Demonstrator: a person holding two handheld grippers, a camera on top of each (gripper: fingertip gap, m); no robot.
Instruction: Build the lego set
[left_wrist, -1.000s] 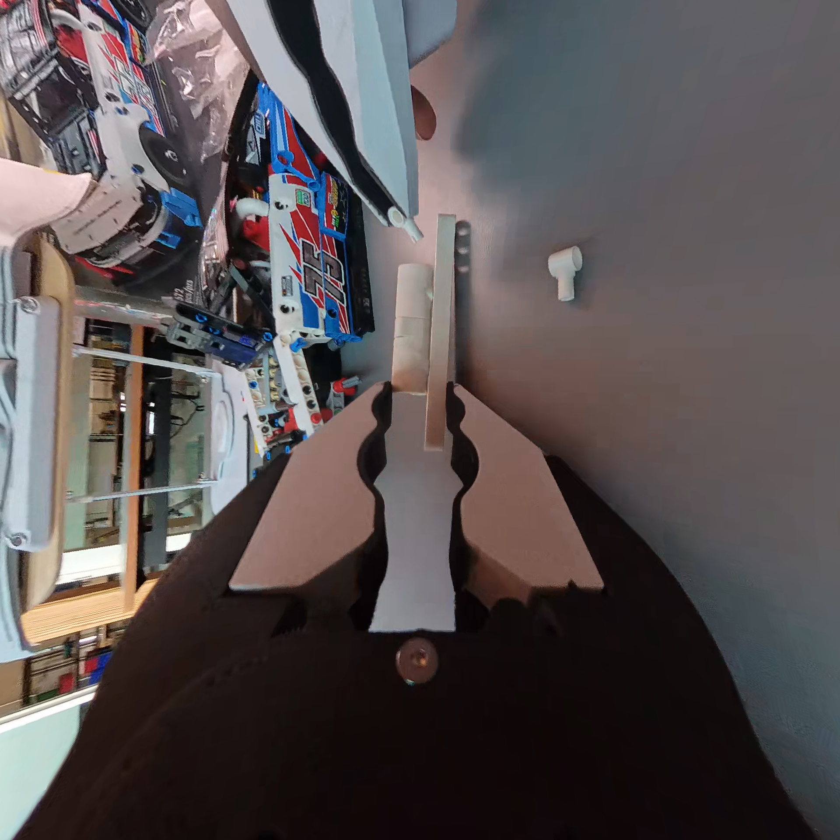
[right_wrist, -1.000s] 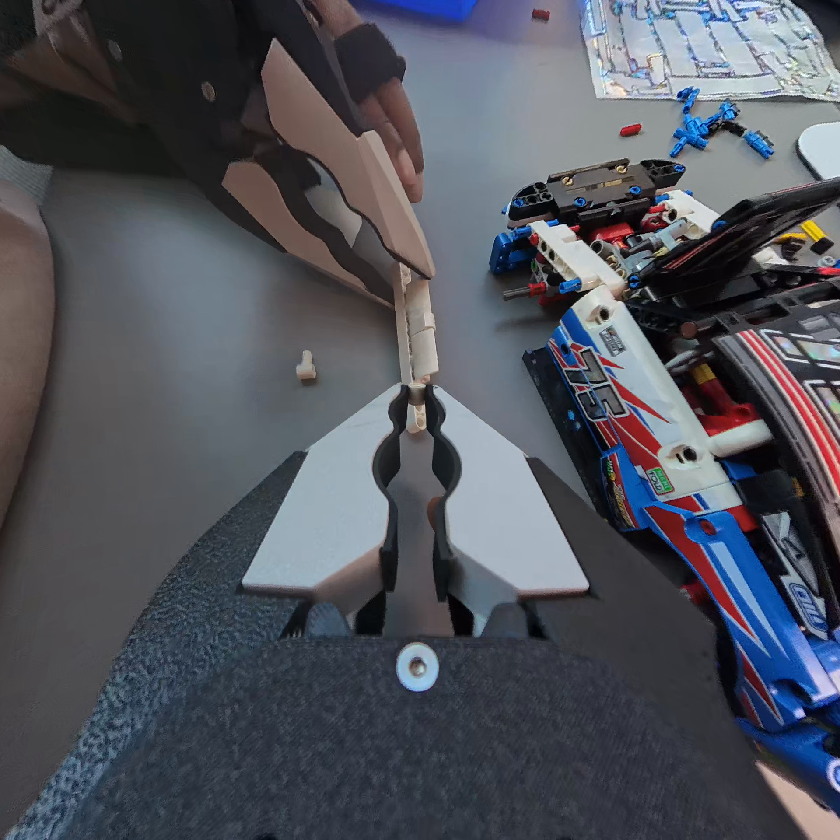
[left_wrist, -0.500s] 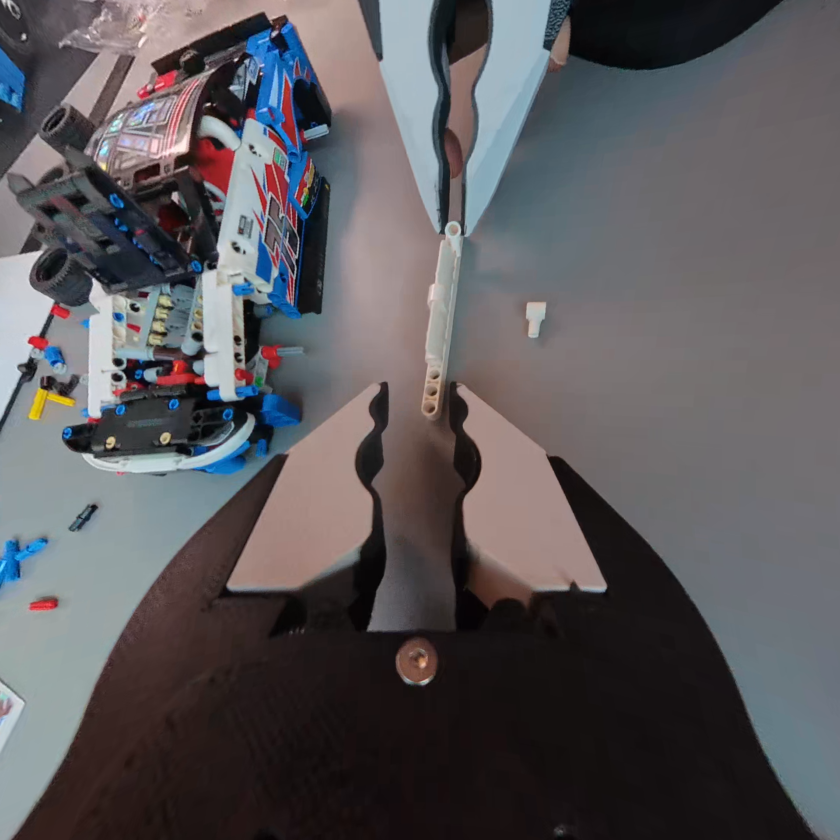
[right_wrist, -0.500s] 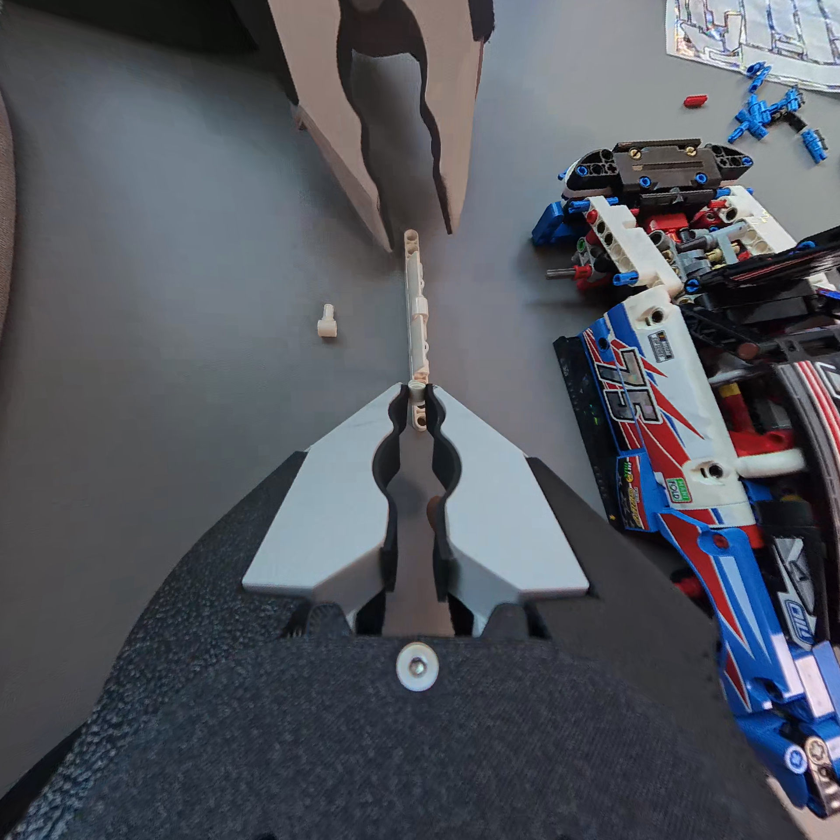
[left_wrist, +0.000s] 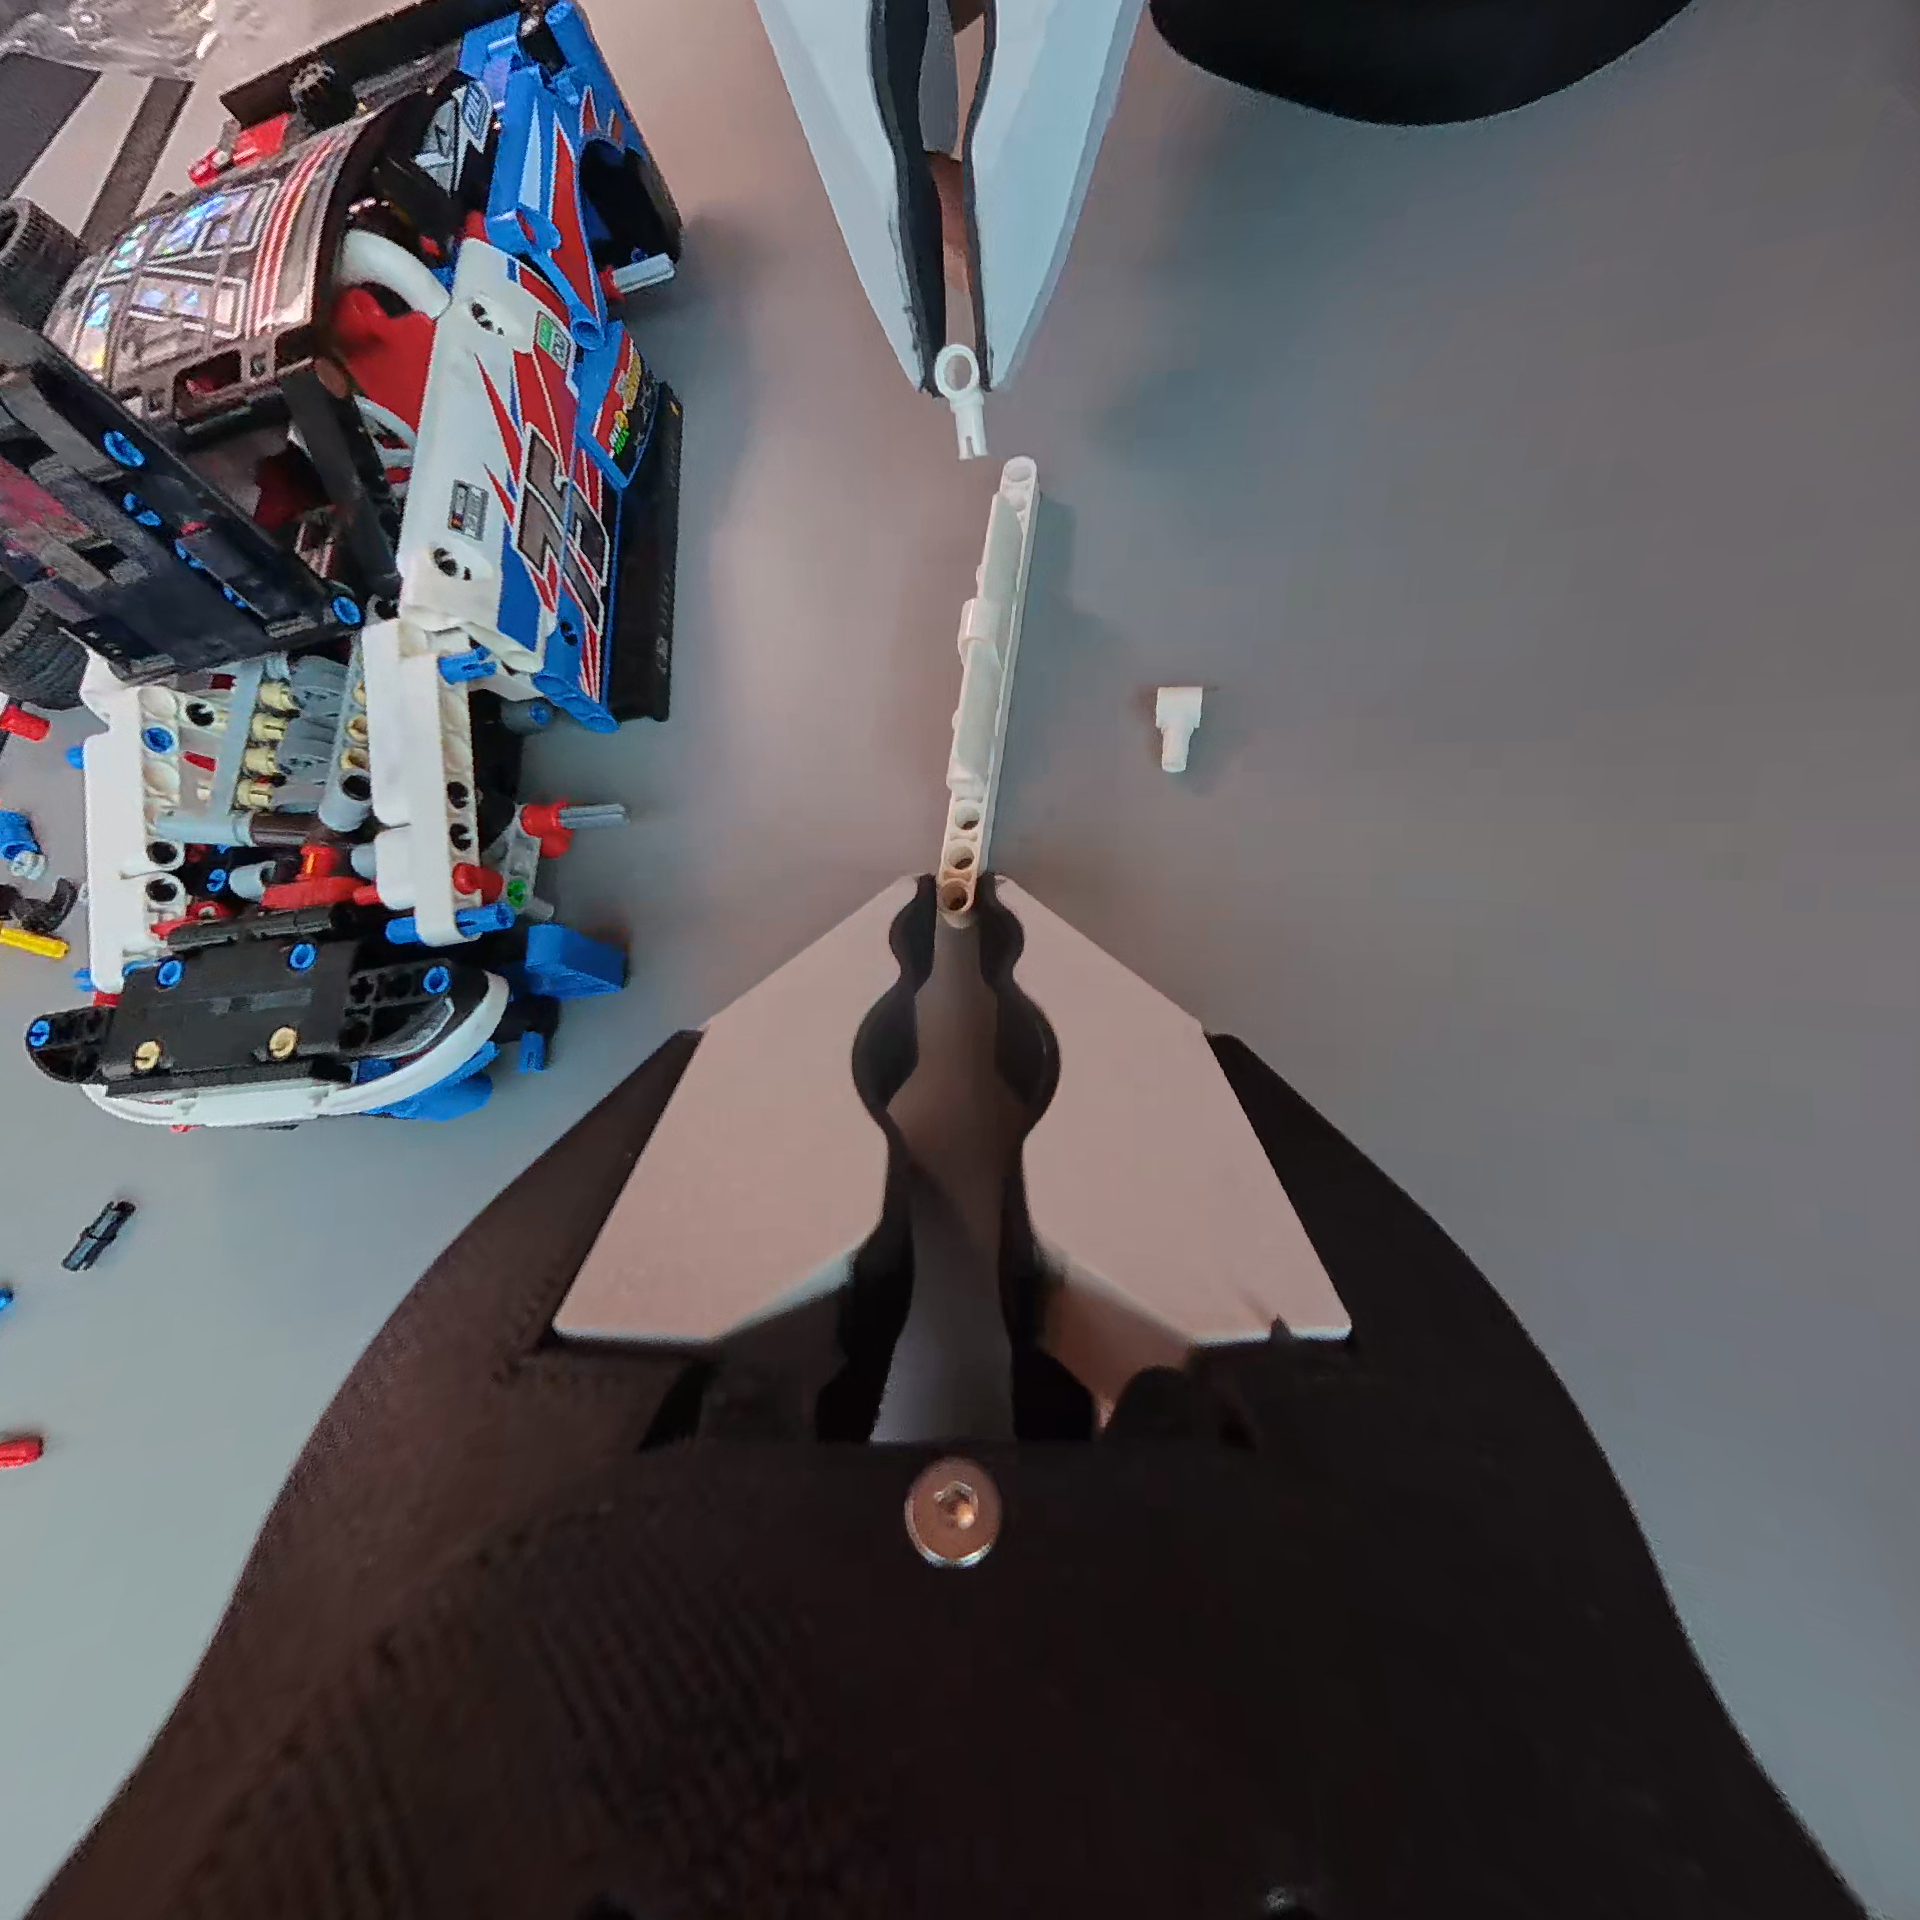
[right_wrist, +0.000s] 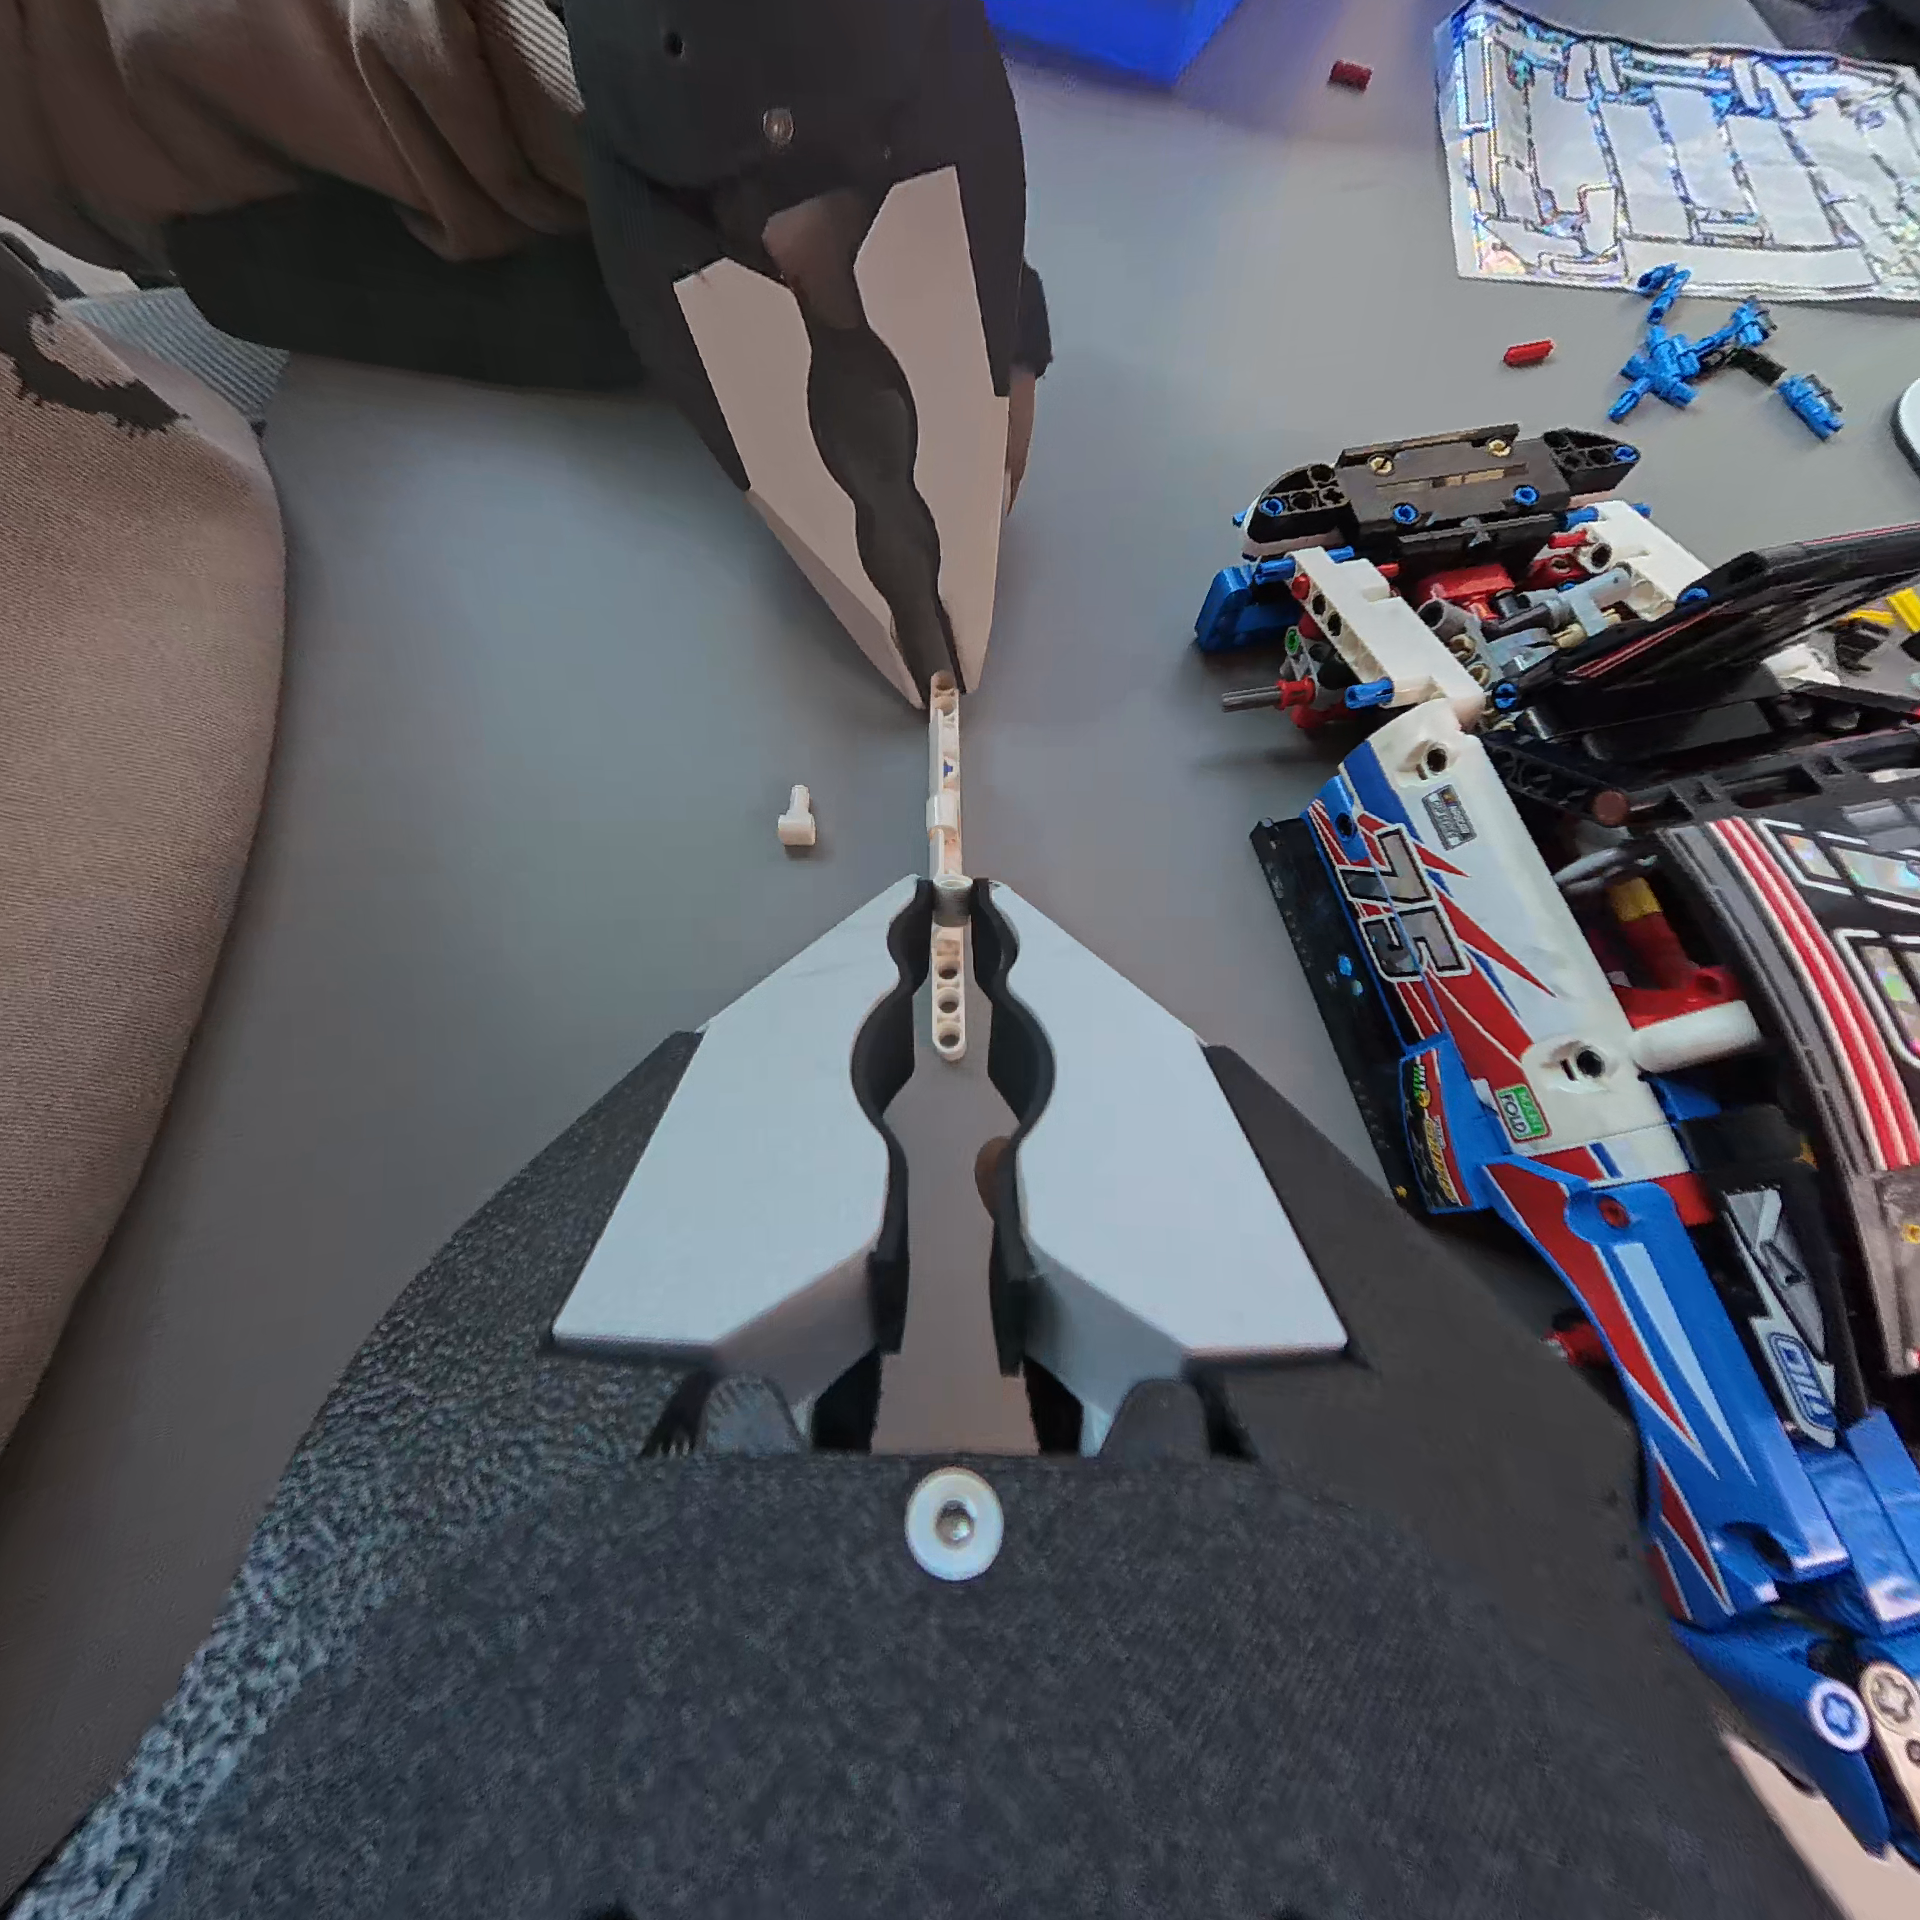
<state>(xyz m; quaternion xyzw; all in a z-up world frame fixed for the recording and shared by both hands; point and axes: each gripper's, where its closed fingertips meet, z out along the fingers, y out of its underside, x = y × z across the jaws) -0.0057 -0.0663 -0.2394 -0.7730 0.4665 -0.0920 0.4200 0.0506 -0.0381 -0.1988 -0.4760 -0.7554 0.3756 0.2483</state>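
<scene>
A long white beam (left_wrist: 987, 665) lies low over the grey table (left_wrist: 1507, 935). My left gripper (left_wrist: 958, 888) is shut on its near end. In the right wrist view the left gripper (right_wrist: 940, 691) pinches the beam's (right_wrist: 945, 769) far end. My right gripper (right_wrist: 951, 891) is shut on a small white pin connector (right_wrist: 951, 896) and holds it above the beam's other end. In the left wrist view my right gripper (left_wrist: 958, 379) holds the connector (left_wrist: 964, 400) a short gap from the beam's tip. A loose white connector (left_wrist: 1176, 727) lies beside the beam.
The partly built blue, white and red race car (left_wrist: 416, 623) stands beside the beam, also seen in the right wrist view (right_wrist: 1558, 935). A sticker sheet (right_wrist: 1683, 156), loose blue pieces (right_wrist: 1704, 364) and small pins (left_wrist: 99, 1236) lie about. A person's sleeve (right_wrist: 125, 727) is at the left. There is about 8 centimeters between the tips of the two grippers.
The left gripper let go of the beam, turned, and has closed again on the beam's end. The right gripper's connector, which met the beam's tip, now sits slightly off it.
</scene>
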